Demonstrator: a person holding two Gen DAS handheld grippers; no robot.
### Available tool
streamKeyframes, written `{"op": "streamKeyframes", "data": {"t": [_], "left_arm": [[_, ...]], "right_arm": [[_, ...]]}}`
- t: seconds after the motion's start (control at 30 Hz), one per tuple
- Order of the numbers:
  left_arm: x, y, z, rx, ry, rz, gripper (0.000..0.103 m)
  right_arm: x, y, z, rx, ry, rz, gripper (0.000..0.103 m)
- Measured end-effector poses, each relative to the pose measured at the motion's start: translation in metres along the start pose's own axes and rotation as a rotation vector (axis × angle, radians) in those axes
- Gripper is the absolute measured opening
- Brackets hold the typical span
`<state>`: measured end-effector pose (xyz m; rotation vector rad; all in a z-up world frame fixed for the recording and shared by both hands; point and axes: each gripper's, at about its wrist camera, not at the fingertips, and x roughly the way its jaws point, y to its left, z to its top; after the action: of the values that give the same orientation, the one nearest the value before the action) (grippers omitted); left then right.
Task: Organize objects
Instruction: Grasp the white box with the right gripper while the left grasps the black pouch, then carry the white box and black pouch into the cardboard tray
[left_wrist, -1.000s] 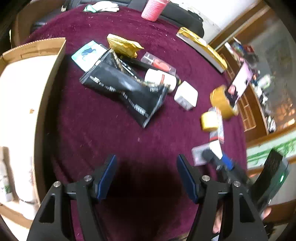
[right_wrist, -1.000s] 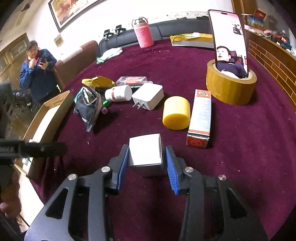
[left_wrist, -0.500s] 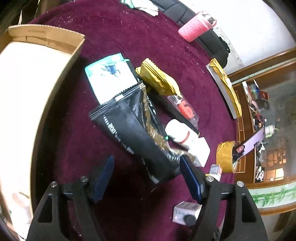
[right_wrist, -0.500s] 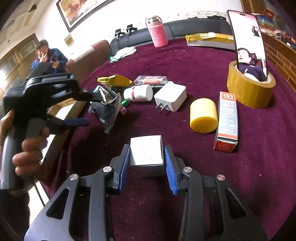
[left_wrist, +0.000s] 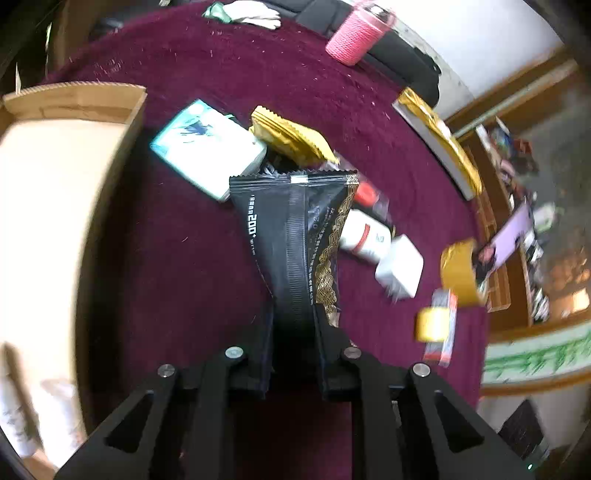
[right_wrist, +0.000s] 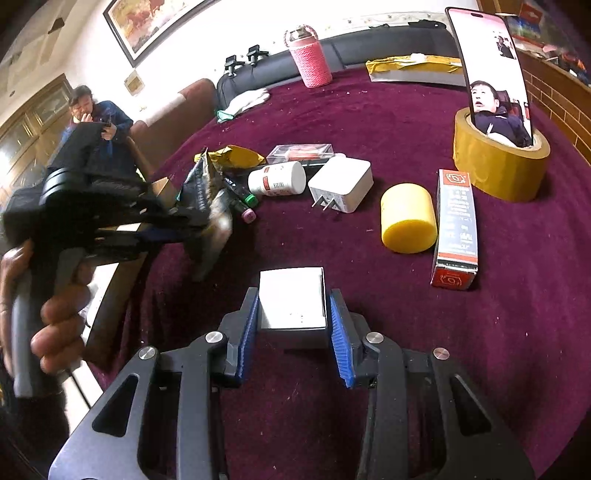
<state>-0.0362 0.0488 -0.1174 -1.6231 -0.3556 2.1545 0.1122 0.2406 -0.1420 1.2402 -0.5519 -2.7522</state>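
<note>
Maroon tablecloth (right_wrist: 369, 122) covers the round table, clutter spread across it. Cardboard box (left_wrist: 55, 184) sits at the table's left edge; its contents are too washed out to tell. Tape roll (right_wrist: 498, 166) stands to the right of the box, well apart, with a phone (right_wrist: 487, 66) propped upright in its core. Black snack pouch (left_wrist: 291, 236) is just right of the box, its lower end pinched between the closed fingers of the left gripper (left_wrist: 293, 332) and lifted clear of the cloth. White charger (right_wrist: 341, 184), yellow cylinder (right_wrist: 408, 218) and orange carton (right_wrist: 456, 229) lie between pouch and tape roll. Right gripper (right_wrist: 293, 317) is clamped on a small white box (right_wrist: 291, 302), near the cardboard box, low over the cloth.
</note>
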Motion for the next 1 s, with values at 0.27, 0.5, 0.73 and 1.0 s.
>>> {"op": "streamKeyframes", "data": {"t": [0.27, 0.5, 0.73, 1.0], "left_arm": [[-0.056, -0.006, -0.05, 0.171, -0.041, 0.077, 0.018], [-0.075, 0.008, -0.07, 0.162, -0.054, 0.047, 0.018], [-0.122, 0.029, -0.084, 0.142, -0.105, 0.046, 0.018], [-0.188, 0.094, -0.092, 0.042, -0.181, 0.097, 0.018]], "right_arm": [[-0.01, 0.016, -0.009, 0.01, 0.011, 0.055, 0.035], [-0.024, 0.046, -0.015, -0.04, -0.003, 0.065, 0.034], [-0.044, 0.081, -0.021, -0.095, -0.027, 0.078, 0.034], [-0.058, 0.129, -0.029, -0.165, -0.027, 0.151, 0.034]]}}
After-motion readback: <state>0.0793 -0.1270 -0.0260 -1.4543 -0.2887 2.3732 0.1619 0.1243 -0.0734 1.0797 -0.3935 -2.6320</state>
